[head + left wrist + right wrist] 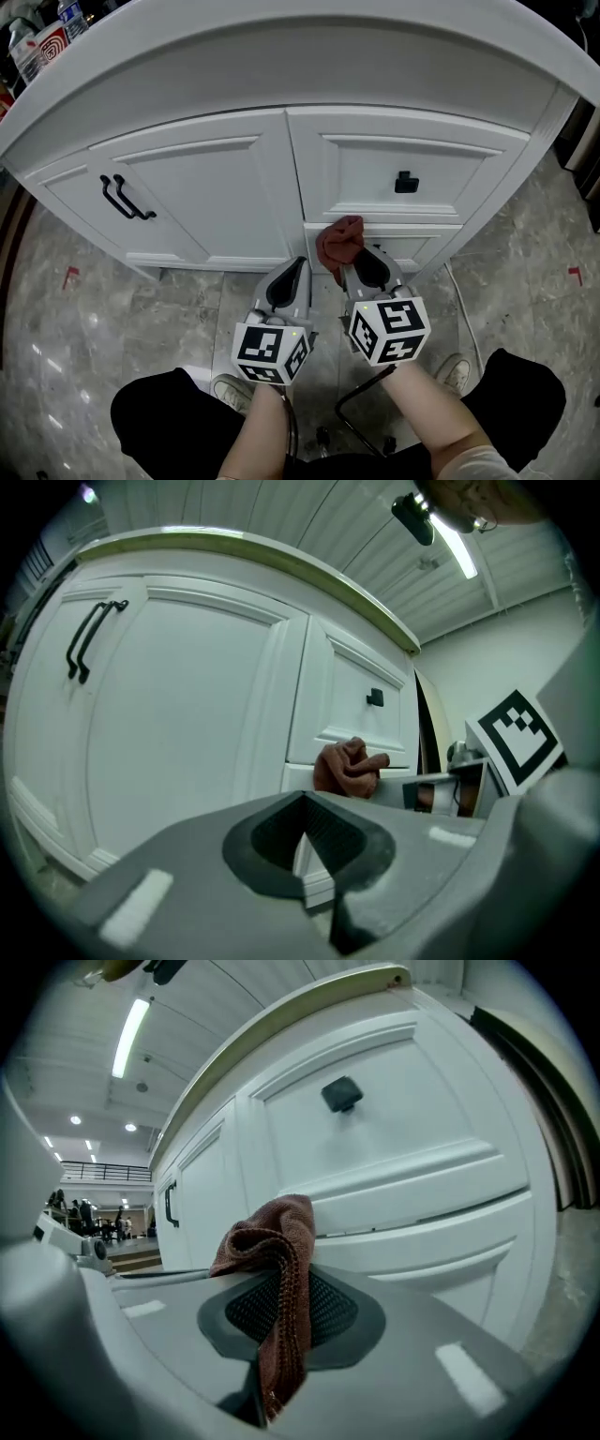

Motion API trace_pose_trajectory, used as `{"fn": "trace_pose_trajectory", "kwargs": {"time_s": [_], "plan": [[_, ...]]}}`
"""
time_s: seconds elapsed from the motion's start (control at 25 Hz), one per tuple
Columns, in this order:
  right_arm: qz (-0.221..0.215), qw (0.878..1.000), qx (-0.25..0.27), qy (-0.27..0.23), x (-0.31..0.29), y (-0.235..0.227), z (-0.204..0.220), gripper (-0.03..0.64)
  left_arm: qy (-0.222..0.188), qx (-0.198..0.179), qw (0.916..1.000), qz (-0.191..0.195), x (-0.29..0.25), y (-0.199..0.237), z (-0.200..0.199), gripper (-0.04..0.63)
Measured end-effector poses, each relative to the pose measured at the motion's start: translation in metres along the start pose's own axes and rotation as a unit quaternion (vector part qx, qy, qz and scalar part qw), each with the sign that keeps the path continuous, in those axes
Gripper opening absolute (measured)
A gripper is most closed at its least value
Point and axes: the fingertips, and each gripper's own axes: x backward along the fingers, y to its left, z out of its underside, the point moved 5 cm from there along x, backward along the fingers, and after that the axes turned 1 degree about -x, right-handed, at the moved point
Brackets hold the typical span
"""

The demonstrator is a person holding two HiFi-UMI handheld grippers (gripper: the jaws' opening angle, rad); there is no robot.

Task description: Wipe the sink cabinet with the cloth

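A white sink cabinet point(234, 187) fills the head view, with a door on the left and drawers on the right. My right gripper point(361, 265) is shut on a brown-red cloth point(339, 242), whose bunched end presses against the seam between the two drawers. In the right gripper view the cloth point(277, 1269) hangs down between the shut jaws. My left gripper point(292, 274) is beside it, just left, shut with nothing in it, a little off the cabinet. The left gripper view shows the cloth point(349, 768) against the drawer front.
A black bar handle point(124, 199) is on the door and a black knob point(406, 182) on the upper drawer. The countertop point(281, 56) overhangs above, with bottles point(42, 37) at its far left. Grey marble floor point(84, 309) lies below. My shoes point(455, 370) stand near the cabinet base.
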Motion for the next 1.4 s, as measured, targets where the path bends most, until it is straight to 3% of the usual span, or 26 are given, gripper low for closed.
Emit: {"fn": "trace_pose_trajectory", "kwargs": {"time_s": [0.24,0.52,1.4], "plan": [[-0.035,0.999,-0.003,0.021,-0.034,0.031,0.022,0.087,0.003,0.006,0.9999,-0.011,0.006,0.017,0.006,0.000],[-0.041,0.999,-0.008,0.022,-0.040,0.024,0.025,0.089,0.001,0.012,0.9999,-0.002,0.001,0.016,0.008,0.000],[0.035,0.998,-0.039,0.043,0.009,-0.070,0.020,0.089,0.004,0.012,0.9989,0.045,-0.038,-0.038,0.009,0.000]]}}
